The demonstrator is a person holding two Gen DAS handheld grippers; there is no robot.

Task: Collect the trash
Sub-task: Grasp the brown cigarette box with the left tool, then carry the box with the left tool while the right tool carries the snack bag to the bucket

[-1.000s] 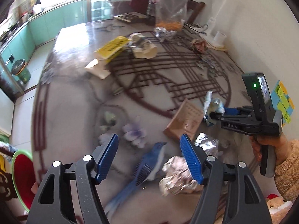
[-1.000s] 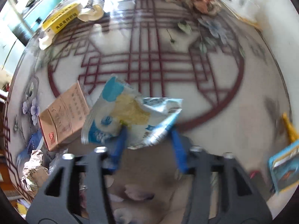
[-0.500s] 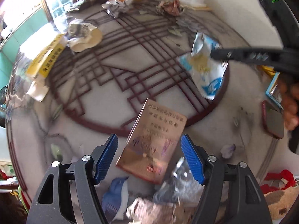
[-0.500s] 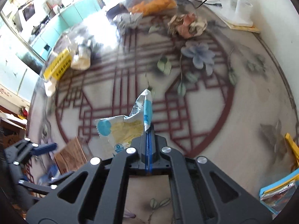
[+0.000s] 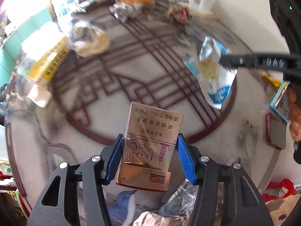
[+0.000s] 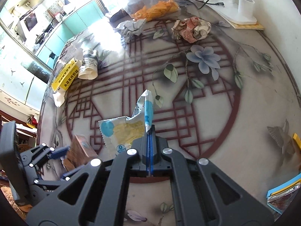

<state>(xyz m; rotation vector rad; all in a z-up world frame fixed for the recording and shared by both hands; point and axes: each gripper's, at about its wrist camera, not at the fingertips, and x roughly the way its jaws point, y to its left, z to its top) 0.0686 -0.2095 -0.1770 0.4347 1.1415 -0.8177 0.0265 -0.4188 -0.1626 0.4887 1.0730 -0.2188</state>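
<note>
My left gripper (image 5: 149,148) is shut on a gold-brown cigarette box (image 5: 152,137) and holds it over the patterned table; the box also shows in the right wrist view (image 6: 80,150). My right gripper (image 6: 150,131) is shut on a white, blue and yellow snack wrapper (image 6: 124,130), which hangs above the table and also shows in the left wrist view (image 5: 212,71). More trash lies on the table: a yellow carton (image 6: 64,78), a crushed paper cup (image 6: 89,66), a crumpled pink-brown paper ball (image 6: 190,30) and a grey crumpled wrapper (image 6: 131,28).
A clear bag of orange snacks (image 6: 154,5) and a white cup on a board (image 6: 244,7) stand at the far edge. A phone (image 5: 276,130) and blue-yellow cards (image 6: 284,194) lie at the right. Crumpled paper and clear plastic (image 5: 178,207) lie beneath my left gripper.
My left gripper has closed on the cigarette box and lifted it off the table. My right gripper stays shut on the wrapper and has moved slightly.
</note>
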